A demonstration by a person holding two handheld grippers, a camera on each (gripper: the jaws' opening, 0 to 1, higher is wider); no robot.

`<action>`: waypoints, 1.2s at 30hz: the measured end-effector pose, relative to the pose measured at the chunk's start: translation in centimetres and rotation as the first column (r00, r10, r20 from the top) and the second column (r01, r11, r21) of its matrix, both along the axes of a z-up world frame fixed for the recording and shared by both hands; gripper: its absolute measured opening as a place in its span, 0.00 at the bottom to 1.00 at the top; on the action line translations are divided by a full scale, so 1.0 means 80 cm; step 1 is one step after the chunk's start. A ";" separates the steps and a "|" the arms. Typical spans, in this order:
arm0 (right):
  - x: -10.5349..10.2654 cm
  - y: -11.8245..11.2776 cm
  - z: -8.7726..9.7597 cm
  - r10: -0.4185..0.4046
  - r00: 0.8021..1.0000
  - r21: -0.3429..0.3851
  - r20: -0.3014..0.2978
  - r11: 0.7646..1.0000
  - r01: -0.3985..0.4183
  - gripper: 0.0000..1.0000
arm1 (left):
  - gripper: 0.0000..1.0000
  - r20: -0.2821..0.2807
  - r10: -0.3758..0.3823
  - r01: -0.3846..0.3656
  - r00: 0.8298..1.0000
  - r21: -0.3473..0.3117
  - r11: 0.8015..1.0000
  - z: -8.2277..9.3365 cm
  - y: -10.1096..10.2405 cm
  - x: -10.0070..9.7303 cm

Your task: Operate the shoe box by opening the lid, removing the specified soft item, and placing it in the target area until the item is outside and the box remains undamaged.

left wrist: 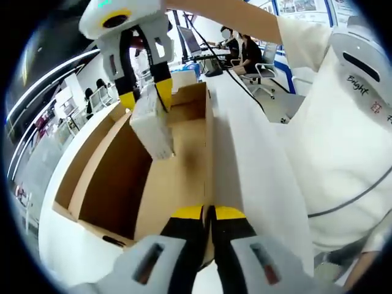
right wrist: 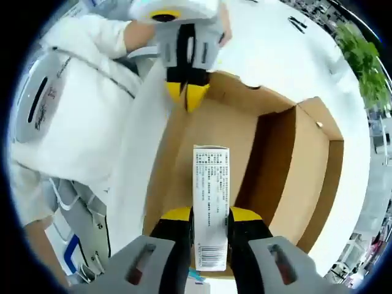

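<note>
Your right gripper [right wrist: 209, 214] has its yellow-tipped jaws clamped on the soft white pack [right wrist: 211, 202], printed label side facing the camera, barcode end down between the jaws. The pack's long axis runs straight out along the jaws, so most of it sticks out ahead of the tips. In the left gripper view you can see the same pack [left wrist: 152, 125] hanging in the air over the open shoe box [left wrist: 110, 184], so it looks already lifted off the cardboard floor, not resting in it.

Your left gripper [left wrist: 207, 213] has its jaws pressed together on the box's cardboard edge; looks like you're pinning the lid flap or wall, can't tell which. From the other side it shows at the far rim of the shoe box [right wrist: 306, 159].

So the right hand's the carrier. The pack points back toward the left gripper, meaning I'd guess the way out is up and sideways over the wall onto the white table [right wrist: 275, 49], keeping the pack's free end clear of the cardboard.
</note>
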State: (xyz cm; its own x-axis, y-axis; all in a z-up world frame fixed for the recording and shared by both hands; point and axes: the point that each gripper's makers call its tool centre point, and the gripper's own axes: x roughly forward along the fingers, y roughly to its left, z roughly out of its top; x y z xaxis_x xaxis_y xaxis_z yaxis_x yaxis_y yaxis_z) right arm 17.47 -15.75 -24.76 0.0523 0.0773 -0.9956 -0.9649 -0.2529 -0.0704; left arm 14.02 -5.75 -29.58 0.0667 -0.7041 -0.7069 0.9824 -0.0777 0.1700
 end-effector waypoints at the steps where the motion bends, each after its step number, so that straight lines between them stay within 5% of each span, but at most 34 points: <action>1: 0.002 0.005 0.003 -0.054 0.999 0.022 0.009 0.998 0.053 0.20 | 0.03 0.001 0.000 0.000 1.000 0.000 1.000 0.000 0.000 0.000; 21: -0.001 -0.014 0.040 -0.112 0.992 0.047 0.058 0.993 0.109 0.20 | 0.04 0.002 0.001 -0.001 1.000 -0.002 1.000 0.000 0.000 0.000; 25: 0.001 -0.015 0.030 -0.069 0.994 0.051 0.080 0.997 0.065 0.19 | 0.04 0.000 0.003 -0.003 1.000 -0.008 1.000 0.000 0.000 0.000; 27: 0.012 -0.016 0.028 0.012 0.991 0.048 0.136 0.999 -0.018 0.19 | 0.03 0.007 -0.004 0.004 1.000 -0.004 1.000 0.000 -0.001 0.000; 29: 0.005 -0.024 0.025 -0.087 0.992 0.048 0.091 0.995 0.083 0.19 | 0.03 0.005 -0.005 0.005 1.000 0.003 1.000 -0.001 -0.001 -0.001; 36: 0.008 -0.029 0.043 -0.087 0.987 0.076 0.137 0.994 0.078 0.19 | 0.02 -0.009 0.001 -0.001 1.000 0.008 1.000 -0.001 -0.001 -0.001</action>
